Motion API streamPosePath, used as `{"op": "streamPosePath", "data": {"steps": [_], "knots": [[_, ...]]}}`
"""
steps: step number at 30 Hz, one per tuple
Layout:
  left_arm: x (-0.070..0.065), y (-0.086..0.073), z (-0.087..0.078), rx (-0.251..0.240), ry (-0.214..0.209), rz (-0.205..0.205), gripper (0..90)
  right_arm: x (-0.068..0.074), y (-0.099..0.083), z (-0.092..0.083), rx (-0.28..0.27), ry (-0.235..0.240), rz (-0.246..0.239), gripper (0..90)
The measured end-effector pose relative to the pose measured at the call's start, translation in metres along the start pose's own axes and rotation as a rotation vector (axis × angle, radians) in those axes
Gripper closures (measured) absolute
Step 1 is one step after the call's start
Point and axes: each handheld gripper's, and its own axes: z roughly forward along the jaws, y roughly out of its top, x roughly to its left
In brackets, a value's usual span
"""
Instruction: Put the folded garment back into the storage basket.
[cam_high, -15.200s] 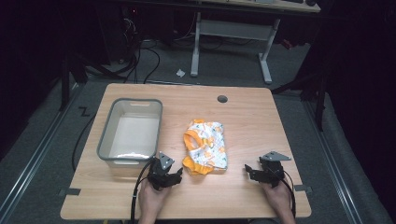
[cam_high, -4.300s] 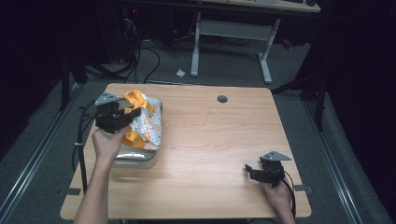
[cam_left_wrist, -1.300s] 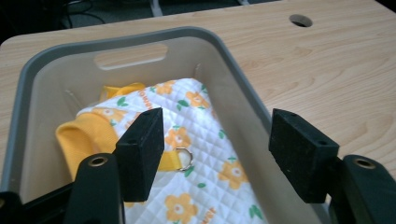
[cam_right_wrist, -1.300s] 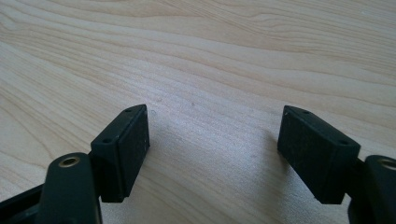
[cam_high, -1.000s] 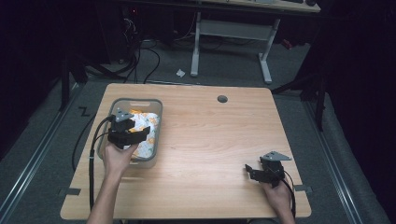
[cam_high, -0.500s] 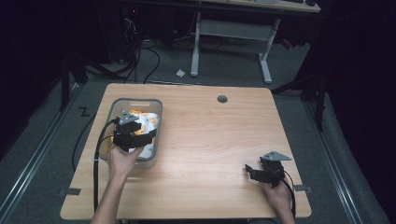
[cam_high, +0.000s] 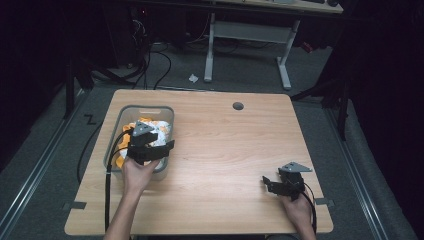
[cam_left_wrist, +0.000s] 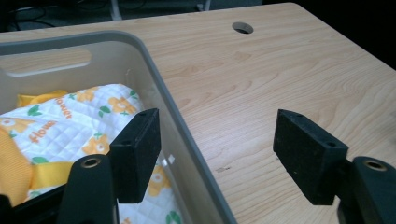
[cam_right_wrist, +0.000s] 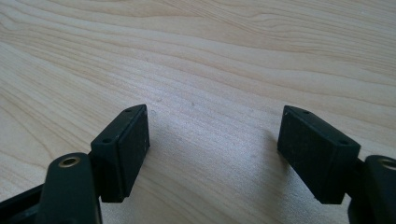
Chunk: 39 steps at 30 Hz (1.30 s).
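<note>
Quilted cloth (cam_high: 152, 131), white with orange flowers and folded into a bundle, lies inside the grey bin (cam_high: 114, 148) on the table's (cam_high: 225, 150) left half; its long axis runs near to far along the bin. Over the bin's right wall hangs the left gripper (cam_left_wrist: 217, 154), jaws wide and just been opening, one inside above the cloth, one outside, gripping nothing. At the near right corner, well apart, the right gripper (cam_right_wrist: 215, 154) rests with jaws spread, empty.
</note>
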Motion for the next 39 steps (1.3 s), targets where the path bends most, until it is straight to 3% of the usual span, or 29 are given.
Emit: {"op": "streamPosePath", "data": {"steps": [22, 39], "knots": [[-0.031, -0.003, 0.006, -0.011, -0.069, 0.046, 32.3, 0.0, 0.0, 0.0, 0.0, 0.0, -0.001, 25.4], [-0.046, -0.009, 0.016, -0.02, -0.116, 0.043, 32.5, 0.0, 0.0, 0.0, 0.0, 0.0, 0.0, 25.3]]}}
